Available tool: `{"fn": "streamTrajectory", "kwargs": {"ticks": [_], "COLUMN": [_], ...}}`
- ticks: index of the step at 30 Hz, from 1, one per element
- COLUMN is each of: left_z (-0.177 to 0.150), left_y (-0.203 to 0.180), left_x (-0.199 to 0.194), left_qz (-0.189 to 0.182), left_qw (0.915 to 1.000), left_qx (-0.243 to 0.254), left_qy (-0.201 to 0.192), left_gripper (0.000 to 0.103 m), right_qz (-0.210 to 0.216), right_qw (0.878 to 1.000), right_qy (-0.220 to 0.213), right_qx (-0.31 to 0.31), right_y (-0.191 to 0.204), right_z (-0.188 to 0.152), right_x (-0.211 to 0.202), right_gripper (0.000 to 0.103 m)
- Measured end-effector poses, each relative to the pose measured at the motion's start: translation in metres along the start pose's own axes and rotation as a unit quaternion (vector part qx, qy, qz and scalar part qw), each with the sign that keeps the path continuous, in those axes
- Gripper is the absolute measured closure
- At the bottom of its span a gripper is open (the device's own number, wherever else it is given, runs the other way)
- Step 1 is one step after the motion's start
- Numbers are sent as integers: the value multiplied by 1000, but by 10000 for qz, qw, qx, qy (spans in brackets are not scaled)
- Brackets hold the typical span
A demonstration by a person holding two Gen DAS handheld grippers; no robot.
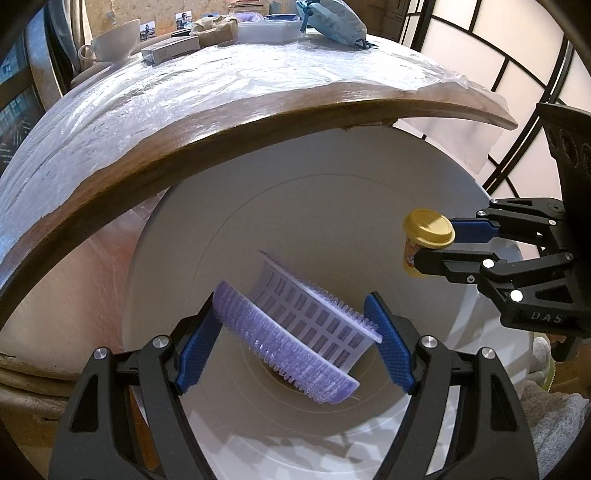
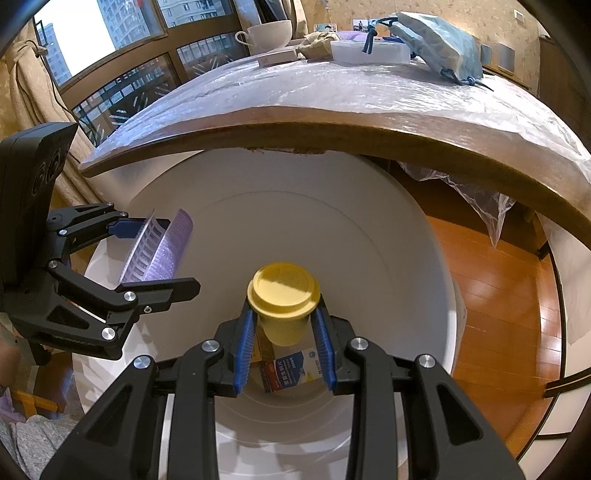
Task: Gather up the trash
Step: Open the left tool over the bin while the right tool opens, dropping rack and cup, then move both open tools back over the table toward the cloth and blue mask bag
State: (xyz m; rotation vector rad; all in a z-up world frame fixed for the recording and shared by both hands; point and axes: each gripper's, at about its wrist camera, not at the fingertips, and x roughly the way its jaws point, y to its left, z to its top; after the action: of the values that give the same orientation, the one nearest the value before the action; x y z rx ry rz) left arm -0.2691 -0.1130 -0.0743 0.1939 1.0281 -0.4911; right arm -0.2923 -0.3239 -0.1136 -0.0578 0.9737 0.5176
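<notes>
**Both grippers hold trash over the white bin**

Trash sits in each gripper above a large white bin (image 1: 332,206) that stands just below the edge of a wooden table (image 1: 221,122) covered with clear plastic sheet.

On the left, the left gripper (image 1: 291,343) holds a purple bristled piece (image 1: 280,343) with a white, slotted backing; it spans the gap between the blue pads (image 1: 197,347), which are spread partway and bear on its two ends. The piece hangs over the bin's open mouth, tilted. From the right wrist camera the same piece (image 2: 162,251) shows at the left, over the bin's near-left rim.

To the right, the right gripper (image 2: 284,328) is pinched on a small yellow cup (image 2: 282,302) with a yellow lid, gripping the body just under the lid. The cup stands upright over the middle of the bin. Below it, at the bottom of the bin, lies a blue and white packet (image 2: 291,369).

Farther back on the table stand a white teacup (image 2: 269,33), a flat box (image 1: 170,50) and a light blue pouch (image 2: 439,44).
</notes>
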Motion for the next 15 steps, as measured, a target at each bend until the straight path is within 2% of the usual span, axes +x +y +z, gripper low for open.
{"fn": "streamTrajectory", "kwargs": {"ticks": [3,15], "left_z": [-1,-3], "left_y": [2,2], "left_x": [0,-9], "left_qz": [-11,91], "left_qw": [10000,9998], "left_qx": [5,114], "left_qy": [-2,-106], "left_gripper": [24,18], "right_qz": [23,119], "right_qw": [10000,9997], "right_qy": [-18,-194], "right_qx": [38,46], "right_y": [-1,2], "right_z": [0,3], "right_x": [-1,-11], "right_gripper": [70,47]}}
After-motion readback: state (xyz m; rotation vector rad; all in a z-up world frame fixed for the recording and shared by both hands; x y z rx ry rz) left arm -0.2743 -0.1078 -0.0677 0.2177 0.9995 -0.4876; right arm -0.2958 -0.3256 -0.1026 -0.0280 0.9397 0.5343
